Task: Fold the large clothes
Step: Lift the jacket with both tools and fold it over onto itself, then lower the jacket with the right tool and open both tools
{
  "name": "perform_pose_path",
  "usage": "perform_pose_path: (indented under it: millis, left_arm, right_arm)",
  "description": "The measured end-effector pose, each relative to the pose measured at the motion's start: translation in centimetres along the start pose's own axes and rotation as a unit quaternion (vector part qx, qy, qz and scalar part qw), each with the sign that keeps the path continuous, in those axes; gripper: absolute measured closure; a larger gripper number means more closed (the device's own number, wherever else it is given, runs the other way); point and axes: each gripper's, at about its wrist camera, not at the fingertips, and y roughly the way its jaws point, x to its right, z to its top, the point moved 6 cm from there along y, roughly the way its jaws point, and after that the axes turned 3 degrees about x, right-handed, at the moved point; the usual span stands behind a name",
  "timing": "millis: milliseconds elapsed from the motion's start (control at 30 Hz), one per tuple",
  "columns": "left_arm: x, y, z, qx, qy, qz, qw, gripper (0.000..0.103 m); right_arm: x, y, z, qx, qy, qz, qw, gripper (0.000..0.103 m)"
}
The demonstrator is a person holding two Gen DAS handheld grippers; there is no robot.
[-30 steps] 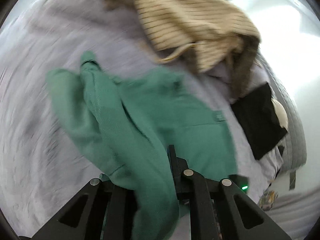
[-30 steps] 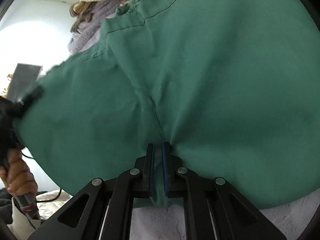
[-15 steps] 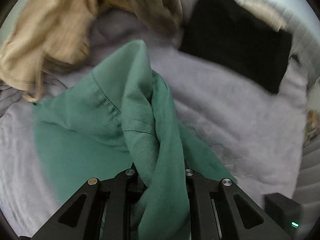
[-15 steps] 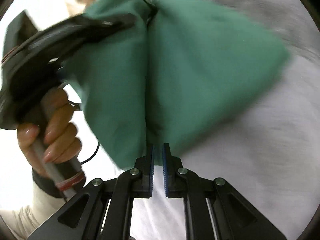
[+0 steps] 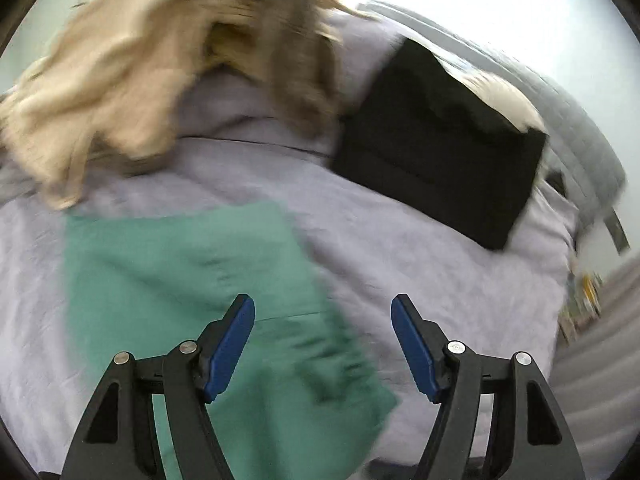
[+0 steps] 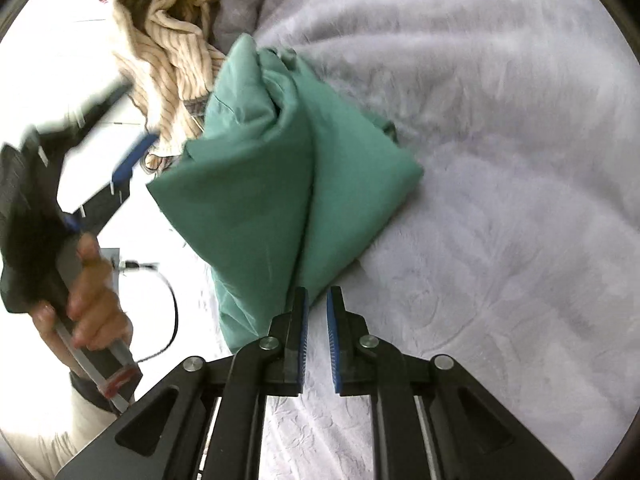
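Between the left gripper [image 5: 322, 344]'s jaws, now spread wide, nothing is held: half a second ago they clamped the green garment [image 5: 224, 300], which now lies folded on the bed [image 5: 420, 260]. The right gripper [image 6: 316, 324]'s jaws stand slightly apart at its edge, suggesting this fold is finished.

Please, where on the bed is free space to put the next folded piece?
Free: the lavender bedspread between the green garment and the folded black garment, and the wide stretch right of the green garment in the right wrist view. Crowded: the far end, under the beige striped pile.
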Motion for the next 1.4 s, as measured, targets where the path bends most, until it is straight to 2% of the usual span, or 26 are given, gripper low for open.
perform_pose_path:
  millis: [33, 67, 100, 167, 233, 300, 333, 400, 467, 500, 533, 567, 600, 667, 733, 767, 833, 900, 967, 1033, 1067, 1133, 1167, 1200, 1300, 1400]
  left_arm:
    - [-1.8, -0.9, -0.6, 0.003, -0.014, 0.023, 0.9996, 0.031]
    - [-3.4, -1.5, -1.2, 0.002, -0.025, 0.043, 0.9988, 0.031]
    - [-5.3, -1.9, -2.0, -0.003, -0.037, 0.066, 0.9971, 0.031]
    - [-9.1, -2.5, -4.7, -0.027, -0.067, 0.111, 0.9911, 0.031]
    - [-12.1, -2.8, -7.6, -0.055, -0.098, 0.137, 0.9841, 0.031]
    - [-13.7, -3.0, -10.1, -0.073, -0.121, 0.156, 0.9777, 0.031]
    - [-14.0, -3.1, -11.2, -0.080, -0.128, 0.163, 0.9751, 0.031]
    - [-14.5, -3.3, -13.0, -0.086, -0.139, 0.165, 0.9726, 0.031]
    - [-14.7, -3.6, -13.6, -0.080, -0.144, 0.161, 0.9731, 0.031]
    - [-14.7, -3.8, -13.8, -0.079, -0.143, 0.160, 0.9734, 0.031]
    - [-14.8, -3.7, -13.9, -0.079, -0.141, 0.161, 0.9737, 0.031]
    - [-14.7, -3.6, -13.8, -0.079, -0.138, 0.162, 0.9739, 0.031]
    - [-14.7, -3.7, -13.8, -0.079, -0.135, 0.162, 0.9742, 0.031]
    - [-14.7, -3.8, -14.0, -0.079, -0.128, 0.161, 0.9755, 0.031]
    - [-15.0, -3.6, -14.4, -0.076, -0.121, 0.156, 0.9774, 0.031]
    - [-14.9, -3.7, -14.5, -0.075, -0.119, 0.154, 0.9780, 0.027]
    - [-14.9, -3.6, -15.2, -0.077, -0.120, 0.155, 0.9776, 0.014]
    - [-14.9, -3.4, -15.8, -0.079, -0.128, 0.141, 0.9785, 0.014]
    - [-14.9, -3.4, -15.9, -0.081, -0.128, 0.143, 0.9781, 0.014]
    - [-14.7, -3.9, -15.8, -0.081, -0.118, 0.149, 0.9783, 0.014]
    - [-14.8, -4.1, -15.8, -0.081, -0.115, 0.153, 0.9782, 0.014]
    - [-14.9, -4.4, -15.8, -0.081, -0.112, 0.156, 0.9780, 0.014]
    - [-15.1, -4.7, -16.0, -0.081, -0.114, 0.156, 0.9779, 0.014]
    - [-15.2, -4.8, -16.1, -0.082, -0.117, 0.155, 0.9775, 0.014]
    - [-15.4, -4.7, -16.4, -0.081, -0.132, 0.154, 0.9758, 0.014]
    - [-15.5, -4.6, -16.6, -0.077, -0.151, 0.154, 0.9734, 0.014]
  right_arm:
    - [-0.3, -0.4, 0.3, 0.007, -0.004, -0.001, 1.000, 0.058]
    - [-0.8, -0.3, 0.4, 0.014, -0.006, -0.002, 1.000, 0.037]
    - [-1.8, -0.4, 0.9, 0.024, -0.009, -0.001, 1.000, 0.034]
    - [-2.8, -0.5, 1.6, 0.032, -0.015, 0.004, 0.999, 0.033]
    - [-4.1, -0.2, 2.1, 0.033, -0.029, -0.002, 0.999, 0.033]
    - [-6.3, 0.1, 2.4, 0.047, -0.079, -0.042, 0.995, 0.034]
    - [-7.6, -0.3, 2.7, 0.068, -0.124, -0.070, 0.988, 0.034]
    - [-10.4, -0.9, 3.2, 0.096, -0.192, -0.092, 0.972, 0.034]
    - [-12.5, -0.3, 3.9, 0.094, -0.243, -0.103, 0.960, 0.034]
    - [-13.3, 0.6, 4.4, 0.083, -0.259, -0.110, 0.956, 0.037]
    - [-13.4, 1.8, 4.9, 0.064, -0.271, -0.123, 0.952, 0.047]
    - [-13.3, 2.7, 5.2, 0.044, -0.275, -0.134, 0.951, 0.095]
    - [-12.6, 3.6, 5.2, 0.012, -0.273, -0.145, 0.951, 0.099]
    - [-11.0, 3.1, 5.1, 0.010, -0.268, -0.161, 0.950, 0.099]
    - [-8.5, 2.1, 5.0, 0.013, -0.267, -0.200, 0.943, 0.099]
    - [-6.6, 1.7, 4.9, 0.009, -0.253, -0.215, 0.943, 0.099]
    - [-1.9, 1.4, 4.2, -0.021, -0.194, -0.213, 0.958, 0.099]
    - [1.2, 1.5, 3.7, -0.040, -0.144, -0.196, 0.969, 0.099]
    - [1.5, 0.7, 3.9, -0.032, -0.119, -0.175, 0.977, 0.099]
    - [0.8, -1.0, 4.4, -0.011, -0.110, -0.170, 0.979, 0.087]
    - [0.3, -2.2, 4.8, 0.006, -0.113, -0.184, 0.976, 0.077]
    - [-1.1, -4.1, 6.1, 0.036, -0.131, -0.179, 0.974, 0.061]
    - [-1.9, -4.6, 6.9, 0.045, -0.140, -0.173, 0.974, 0.041]
    - [-2.9, -4.8, 8.1, 0.050, -0.150, -0.166, 0.973, 0.031]
    - [-5.2, -2.9, 11.5, 0.039, -0.176, -0.147, 0.973, 0.031]
    - [-5.6, 1.9, 14.7, 0.008, -0.179, -0.135, 0.974, 0.033]
